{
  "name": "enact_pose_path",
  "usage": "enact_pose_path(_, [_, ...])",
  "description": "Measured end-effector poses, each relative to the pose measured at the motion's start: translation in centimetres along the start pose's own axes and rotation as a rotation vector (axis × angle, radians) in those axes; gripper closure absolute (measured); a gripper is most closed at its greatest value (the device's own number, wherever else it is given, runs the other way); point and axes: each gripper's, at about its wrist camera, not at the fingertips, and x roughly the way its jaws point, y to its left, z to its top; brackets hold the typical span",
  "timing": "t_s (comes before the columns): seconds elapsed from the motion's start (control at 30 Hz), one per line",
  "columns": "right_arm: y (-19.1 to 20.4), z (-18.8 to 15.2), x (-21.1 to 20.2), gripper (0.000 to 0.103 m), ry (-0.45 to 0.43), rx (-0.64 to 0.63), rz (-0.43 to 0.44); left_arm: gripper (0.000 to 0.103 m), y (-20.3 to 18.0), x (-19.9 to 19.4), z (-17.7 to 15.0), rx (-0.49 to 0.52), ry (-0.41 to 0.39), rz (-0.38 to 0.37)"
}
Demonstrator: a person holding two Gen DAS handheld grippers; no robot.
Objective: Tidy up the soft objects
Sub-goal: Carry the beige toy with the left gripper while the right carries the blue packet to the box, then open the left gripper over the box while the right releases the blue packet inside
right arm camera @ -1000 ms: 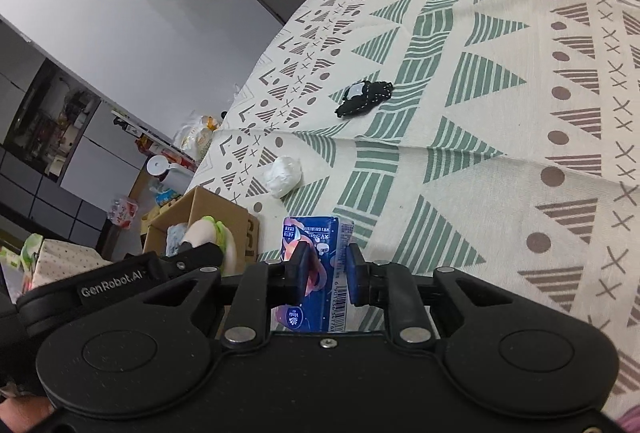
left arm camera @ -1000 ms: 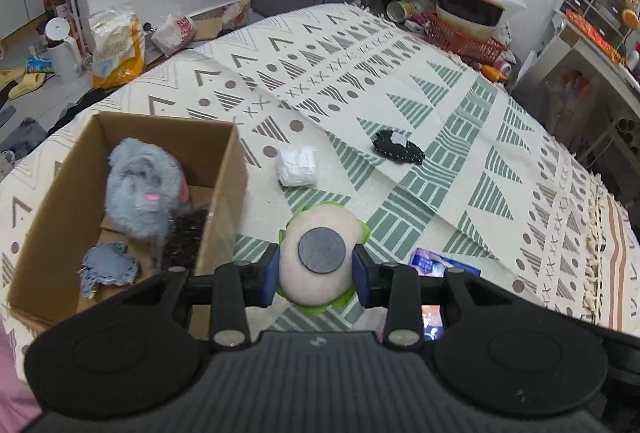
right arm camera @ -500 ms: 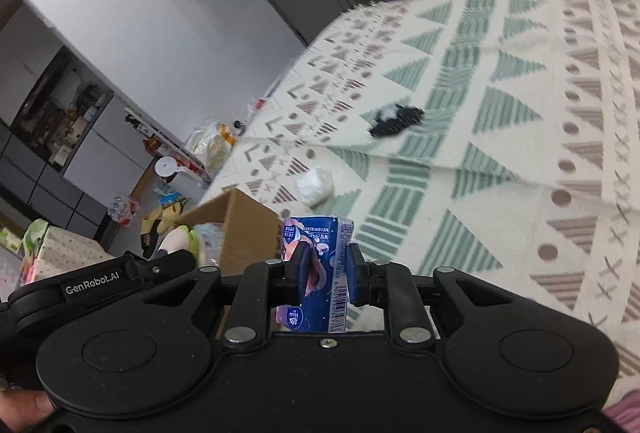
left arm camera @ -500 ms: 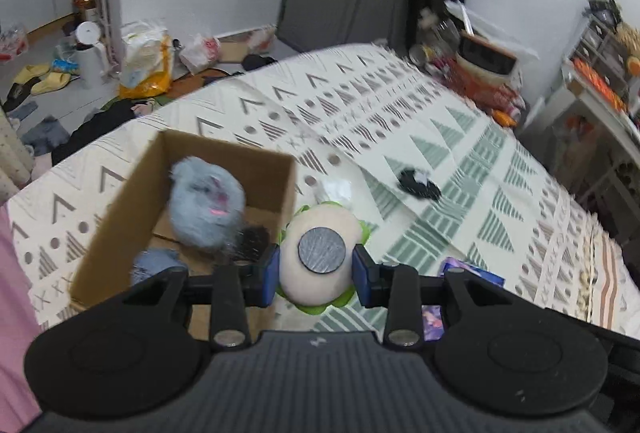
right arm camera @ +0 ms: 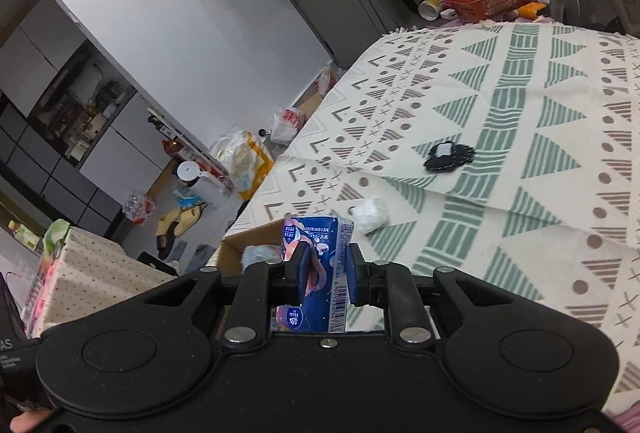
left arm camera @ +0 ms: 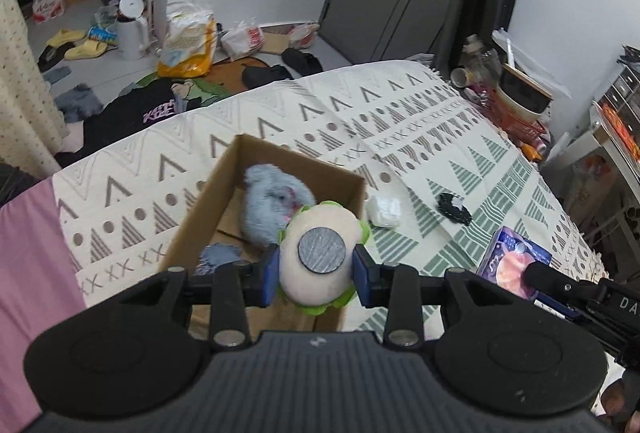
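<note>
Since a second ago, both my tools have swung toward the cardboard box (left arm camera: pixel 188 229): the plush toy (left arm camera: pixel 316 257) that hung over the bedspread (left arm camera: pixel 460 153) beside the box now sits above its right corner. My left hand-held gripper (left arm camera: pixel 316 271) is clenched on that toy, round patch facing me, so I can drop it beside the fluffy blue-grey plush (left arm camera: pixel 272 205) already inside. My right hand-held gripper (right arm camera: pixel 324 275) squeezes a blue tissue pack (right arm camera: pixel 316 273) upright, near the box at 9 o'clock. At 12 o'clock in the right view lie a white wad (right arm camera: pixel 370 219) and a black scrunchie (right arm camera: pixel 448 157), awaiting collection, I judge.
</note>
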Motion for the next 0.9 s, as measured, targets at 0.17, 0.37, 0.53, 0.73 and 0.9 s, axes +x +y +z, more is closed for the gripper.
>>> enact_pose_path(0.17, [2.1,-0.7,1.1,0.084,0.019,0.014,0.013,0.066,1.9,0.4,0.7,-0.026,0.022,0.019])
enact_pose_path(0.37, [4.3,-1.5,2.8,0.084,0.059,0.001,0.009,0.066,3.9,1.8,0.9,-0.035,0.078,0.029])
enact_pose_path(0.53, [6.1,-2.0,4.2,0.084,0.091,-0.018,0.006,0.065,5.1,3.0,0.7,-0.053,0.119,0.044])
enact_pose_path(0.73, [7.9,-2.3,6.1,0.084,0.126,-0.031,0.006,0.051,6.2,3.9,1.5,-0.067,0.162,0.070])
enact_pose_path(0.9, [9.0,-2.7,7.5,0.084,0.165,-0.044,0.007,0.040,7.1,3.8,2.1,-0.079,0.164,0.098])
